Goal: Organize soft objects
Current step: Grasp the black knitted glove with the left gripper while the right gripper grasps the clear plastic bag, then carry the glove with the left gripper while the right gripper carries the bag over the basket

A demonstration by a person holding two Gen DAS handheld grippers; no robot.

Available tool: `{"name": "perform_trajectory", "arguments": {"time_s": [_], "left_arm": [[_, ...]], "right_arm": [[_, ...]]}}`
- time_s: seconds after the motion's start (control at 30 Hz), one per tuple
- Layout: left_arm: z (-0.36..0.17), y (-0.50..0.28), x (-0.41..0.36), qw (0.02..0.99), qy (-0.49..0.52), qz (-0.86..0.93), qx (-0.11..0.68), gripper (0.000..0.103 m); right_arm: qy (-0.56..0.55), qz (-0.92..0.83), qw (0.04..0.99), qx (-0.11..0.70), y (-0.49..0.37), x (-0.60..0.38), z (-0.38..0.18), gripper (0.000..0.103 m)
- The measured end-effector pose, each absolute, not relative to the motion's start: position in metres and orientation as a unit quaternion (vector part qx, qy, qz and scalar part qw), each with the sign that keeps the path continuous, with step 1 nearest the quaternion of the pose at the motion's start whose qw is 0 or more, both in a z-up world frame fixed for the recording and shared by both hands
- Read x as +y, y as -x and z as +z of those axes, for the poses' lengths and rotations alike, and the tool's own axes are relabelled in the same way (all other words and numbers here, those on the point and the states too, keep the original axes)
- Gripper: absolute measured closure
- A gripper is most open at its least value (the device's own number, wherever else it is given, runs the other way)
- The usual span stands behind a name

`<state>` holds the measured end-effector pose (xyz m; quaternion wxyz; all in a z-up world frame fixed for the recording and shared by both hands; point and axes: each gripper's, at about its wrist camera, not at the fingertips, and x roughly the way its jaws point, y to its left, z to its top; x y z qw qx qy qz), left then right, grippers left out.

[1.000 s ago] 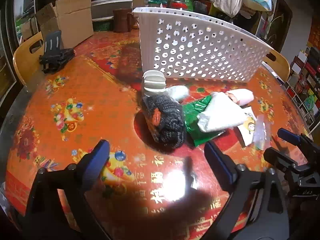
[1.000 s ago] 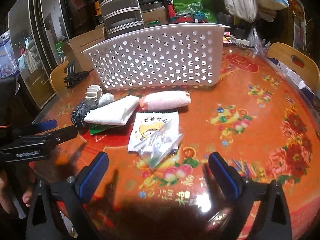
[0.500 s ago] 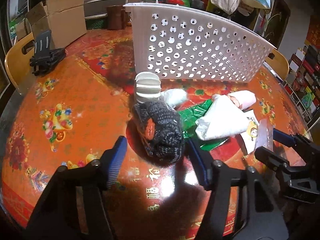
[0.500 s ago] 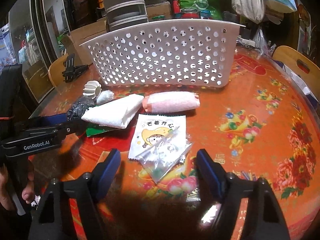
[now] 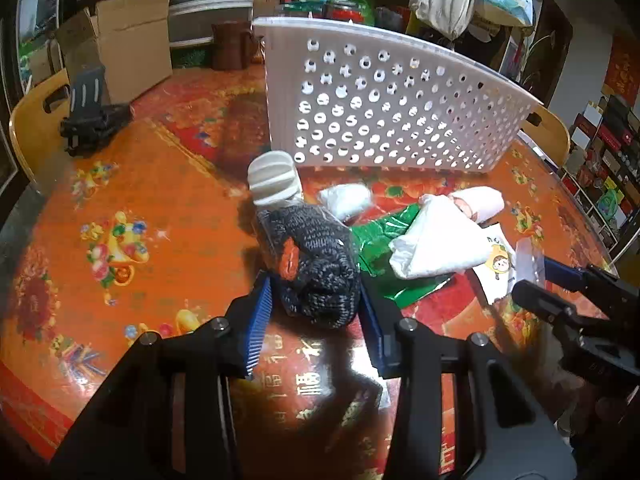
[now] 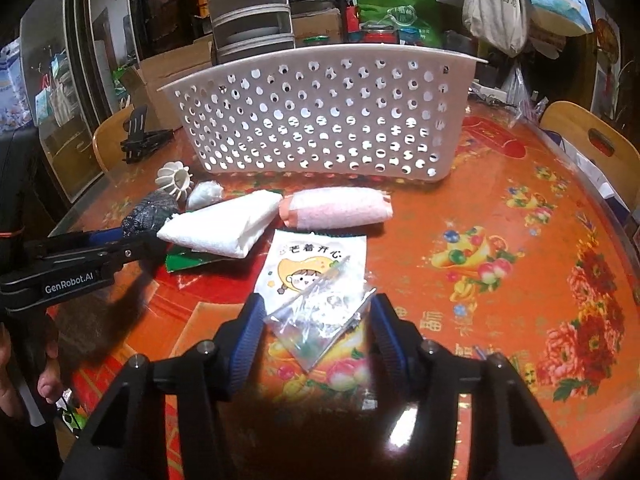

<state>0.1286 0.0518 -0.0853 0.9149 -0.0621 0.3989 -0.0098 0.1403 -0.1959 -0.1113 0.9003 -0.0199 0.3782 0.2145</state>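
A dark knitted bundle lies on the red table. My left gripper has its jaws on both sides of the bundle's near end, touching or nearly touching it. A clear plastic bag lies between the jaws of my right gripper, which are close to its edges. Beside them lie a folded white cloth, a pink rolled towel, a green packet, a cartoon-printed white packet and a small white wad. A white perforated basket stands behind them.
A white ribbed plastic piece sits by the basket's left corner. A black stand rests at the table's far left. Wooden chairs stand around the table. Boxes, stacked drawers and bags crowd the background.
Both grippers moved forward and down and narrowed. The left jaws now flank the knitted bundle. The right jaws now flank the clear bag.
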Motion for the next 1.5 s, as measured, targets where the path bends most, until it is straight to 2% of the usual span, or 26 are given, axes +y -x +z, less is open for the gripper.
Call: {"name": "perform_trajectory", "arguments": {"time_s": [0.6, 0.8, 1.1, 1.5], "left_arm": [[-0.045, -0.100, 0.046, 0.934, 0.050, -0.037, 0.352, 0.064], [-0.012, -0.108, 0.036, 0.941, 0.038, -0.047, 0.333, 0.064], [0.039, -0.133, 0.021, 0.949, 0.018, -0.060, 0.308, 0.064], [0.089, -0.213, 0.004, 0.943, 0.012, -0.069, 0.325, 0.064]], "right_arm": [[0.002, 0.226, 0.909, 0.349, -0.134, -0.216, -0.087, 0.050], [0.011, 0.236, 0.916, 0.325, -0.141, -0.221, -0.056, 0.051], [0.033, 0.245, 0.924, 0.293, -0.164, -0.224, -0.008, 0.051], [0.044, 0.255, 0.922, 0.287, -0.244, -0.218, 0.040, 0.052]]}}
